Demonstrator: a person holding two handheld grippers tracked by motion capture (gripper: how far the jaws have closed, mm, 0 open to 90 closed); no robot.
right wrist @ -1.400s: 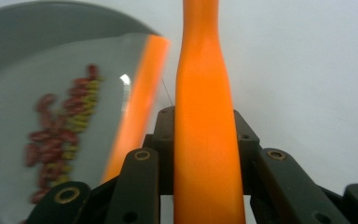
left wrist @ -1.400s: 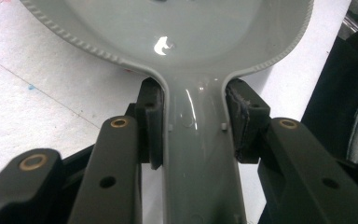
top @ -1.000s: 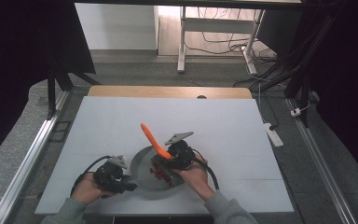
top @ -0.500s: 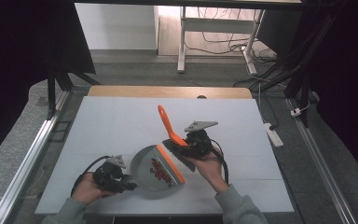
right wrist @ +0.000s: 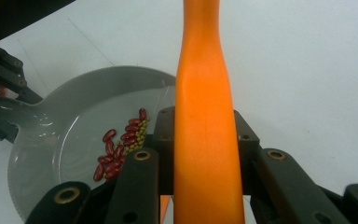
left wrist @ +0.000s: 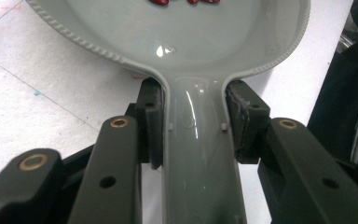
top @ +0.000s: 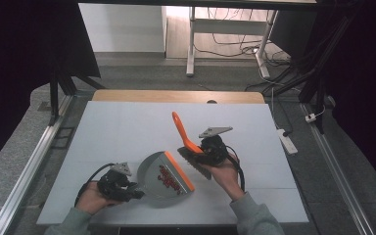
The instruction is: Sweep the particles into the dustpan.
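Note:
A grey dustpan [top: 157, 175] with an orange front lip lies on the white table, holding a small heap of red and green beans [top: 169, 177]. My left gripper [top: 135, 192] is shut on the dustpan's handle [left wrist: 200, 154], its pads pressed against both sides. My right gripper [top: 196, 152] is shut on the orange handle [right wrist: 206, 116] of a small brush [top: 192, 152], held tilted just right of the dustpan with its dark bristles above the table. The beans [right wrist: 121, 148] lie against the pan's [right wrist: 70, 135] lip in the right gripper view.
The white tabletop [top: 127, 127] stretches wide behind and to both sides of the hands. A wooden strip [top: 176, 96] edges its far side. A white power strip [top: 287, 142] lies off the table's right edge, and metal rails run along both sides.
My right gripper has carried the brush up and to the right, off the dustpan. The beans now show in the pan. The left gripper and dustpan have stayed put.

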